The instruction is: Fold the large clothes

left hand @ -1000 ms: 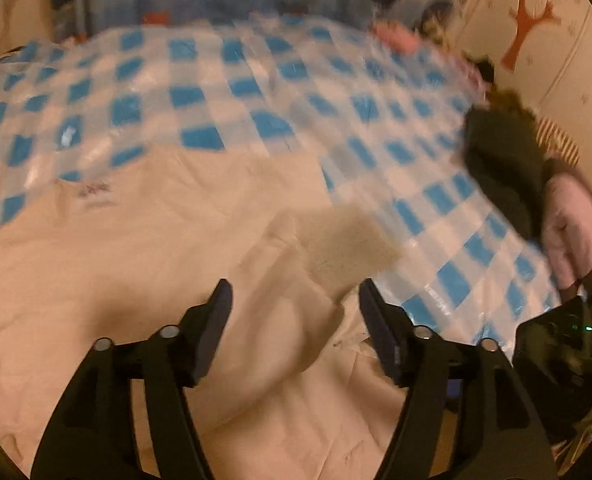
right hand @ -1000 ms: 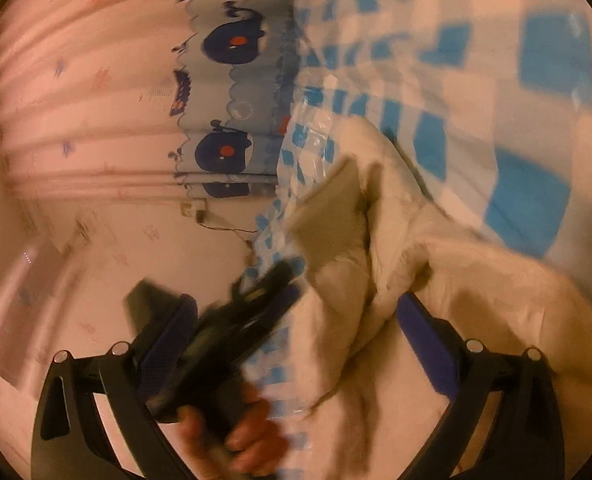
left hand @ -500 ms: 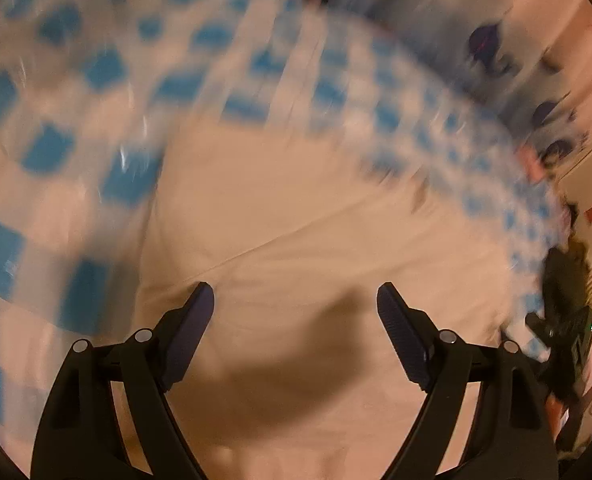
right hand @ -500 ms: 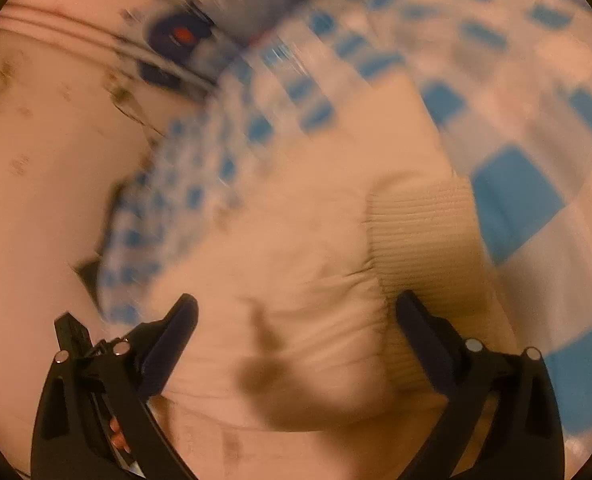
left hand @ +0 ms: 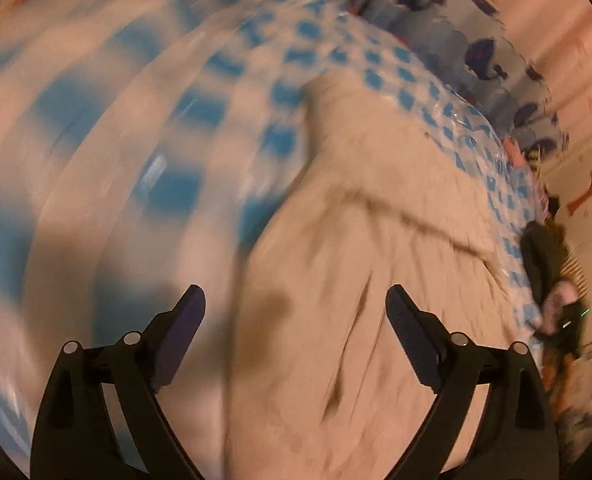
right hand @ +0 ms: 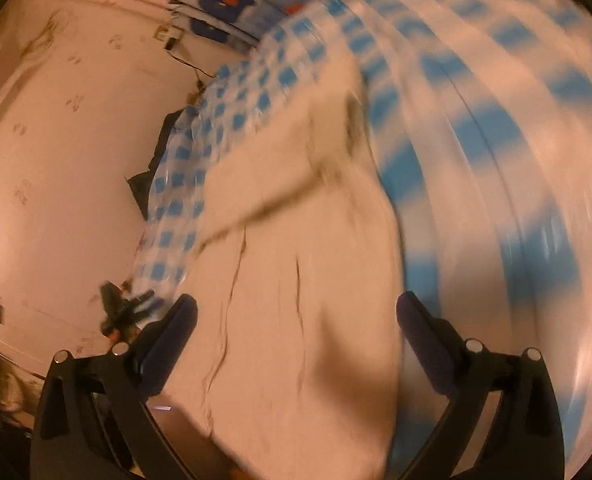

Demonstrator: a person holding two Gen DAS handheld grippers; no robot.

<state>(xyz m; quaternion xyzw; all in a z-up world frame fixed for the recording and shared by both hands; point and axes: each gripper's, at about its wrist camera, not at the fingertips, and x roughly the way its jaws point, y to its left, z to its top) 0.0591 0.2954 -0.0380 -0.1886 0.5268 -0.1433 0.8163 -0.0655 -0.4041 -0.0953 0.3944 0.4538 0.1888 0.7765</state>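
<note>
While both tools hang with their jaws spread wide and nothing between them, the risk lies in where they close. The left gripper (left hand: 296, 312) hovers over the near part of the cream garment (left hand: 375, 280), close to its left edge, and the right gripper (right hand: 296, 320) is above the same cloth near its right edge, seen from the opposite side. The garment lies spread on the blue-and-white checked cover (left hand: 176, 184), with one part already turned over the body along a slanting edge and long creases running toward the tools. Both views are smeared by motion, so the exact hem under each finger cannot be made out. A pinch made from here could, in my judgement, catch only the top layer, or take the glossy cover along with the cloth, and a lift would then drag the whole piece askew. Uneven grips on the two sides would probably pull the turned-over part loose and leave a crooked fold. Dark clothing (left hand: 543, 256) lies well apart at the far edge, no hindrance.
</note>
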